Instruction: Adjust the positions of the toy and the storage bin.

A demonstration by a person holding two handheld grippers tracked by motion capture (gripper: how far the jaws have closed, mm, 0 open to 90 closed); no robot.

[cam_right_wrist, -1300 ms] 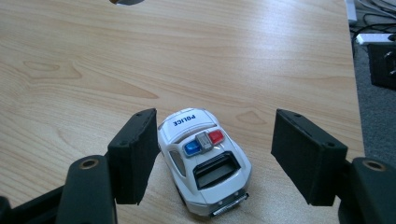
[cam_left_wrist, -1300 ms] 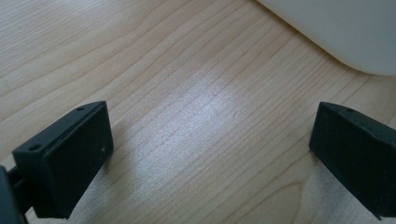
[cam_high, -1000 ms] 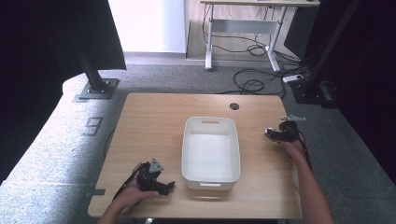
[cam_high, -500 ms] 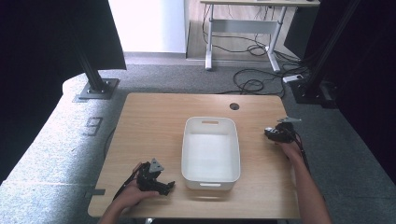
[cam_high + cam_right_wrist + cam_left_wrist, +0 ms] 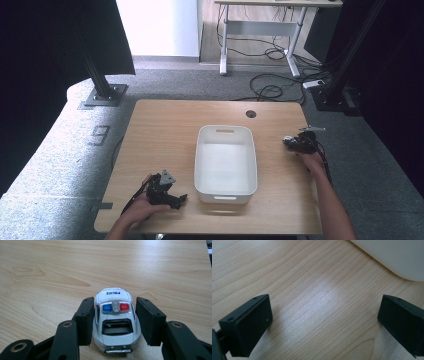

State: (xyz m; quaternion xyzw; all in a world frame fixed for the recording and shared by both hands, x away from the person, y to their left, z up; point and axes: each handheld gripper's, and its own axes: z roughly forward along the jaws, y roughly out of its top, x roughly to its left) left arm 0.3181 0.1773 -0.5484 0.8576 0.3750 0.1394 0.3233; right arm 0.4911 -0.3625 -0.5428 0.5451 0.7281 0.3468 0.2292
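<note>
So the right gripper (image 5: 113,322) has its jaws either side of a little police car (image 5: 113,315) and they've just been closing in on it. One pad looks right up against the car's side, the other shows a sliver of gap, so I wouldn't call it a proper grip yet. The car sits on the table (image 5: 165,130) out by the right edge, nose pointing away from the gripper, well apart from the white bin (image 5: 225,159) in the middle.

What could go wrong, as I see it:
- it's on wheels, so if one pad lands first it may roll or skid forward out of the jaws
- the body is rounded and glossy, and the pads sit toward the rear half, so a lift could tip the nose down or let it slip
- a squeeze too high on the sides might ride up over the roof and pop it loose
- it's near the table edge, so any shove outward could send it off

The left gripper (image 5: 322,325) is wide open with nothing in it, low over bare wood just beside the bin's near corner (image 5: 397,257), so a careless sweep could bump the bin
</note>
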